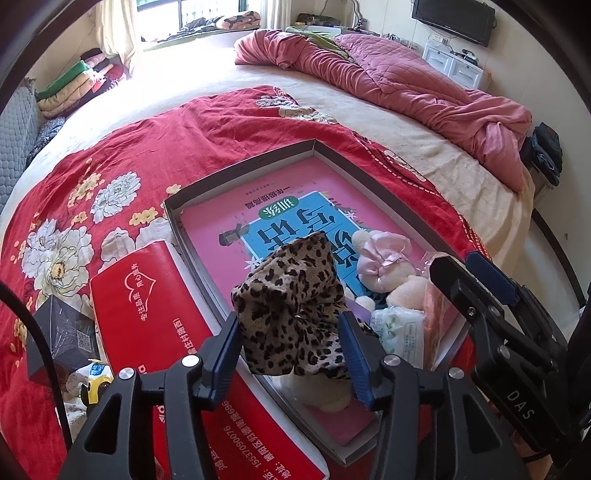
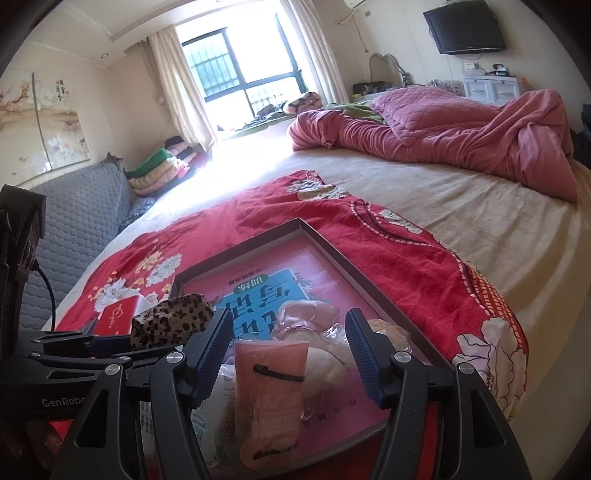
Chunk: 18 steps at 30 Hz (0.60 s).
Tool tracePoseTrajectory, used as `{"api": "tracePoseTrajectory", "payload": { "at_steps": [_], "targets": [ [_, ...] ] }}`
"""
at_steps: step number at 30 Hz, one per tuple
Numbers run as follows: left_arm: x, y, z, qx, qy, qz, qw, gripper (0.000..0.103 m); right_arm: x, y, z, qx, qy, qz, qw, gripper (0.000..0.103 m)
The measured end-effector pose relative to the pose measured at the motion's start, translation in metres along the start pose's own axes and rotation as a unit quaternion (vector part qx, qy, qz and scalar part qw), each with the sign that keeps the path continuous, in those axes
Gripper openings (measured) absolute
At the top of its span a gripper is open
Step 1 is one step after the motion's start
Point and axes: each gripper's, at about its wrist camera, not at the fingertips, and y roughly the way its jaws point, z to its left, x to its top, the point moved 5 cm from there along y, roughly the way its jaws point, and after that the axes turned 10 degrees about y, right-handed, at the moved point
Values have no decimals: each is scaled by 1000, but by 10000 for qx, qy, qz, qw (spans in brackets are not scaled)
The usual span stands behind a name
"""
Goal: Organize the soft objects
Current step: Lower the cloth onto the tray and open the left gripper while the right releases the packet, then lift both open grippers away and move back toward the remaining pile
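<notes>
Partly hidden plush toy [image 1: 395, 280] behind leopard cloth [image 1: 291, 314], tray [image 1: 243, 166] corner cut off

Left wrist view sits close over the shallow tray [image 1: 240, 170] on the bed, looking steeply down along its fingers, far wall at top. Right wrist view sits just to its right, tilted less steeply, facing the window [image 2: 243, 62]. Both share the tray, red floral cloth [image 1: 110, 155], leopard-print fabric [image 1: 295, 306], pink quilt [image 2: 461, 129], wall TV [image 2: 463, 26]
</notes>
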Motion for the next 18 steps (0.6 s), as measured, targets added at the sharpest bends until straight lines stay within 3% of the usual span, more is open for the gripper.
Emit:
{"api": "tracePoseTrajectory", "payload": {
  "at_steps": [8, 18],
  "targets": [
    [0, -7, 1, -32, -20, -97, 9999, 53, 0, 0, 0, -33, -31, -8, 10000, 67],
    [-1, -28, 3, 36, -46, -334, 9994, 66, 5, -13, 4, -142, -177, -152, 9996, 73]
  ]
}}
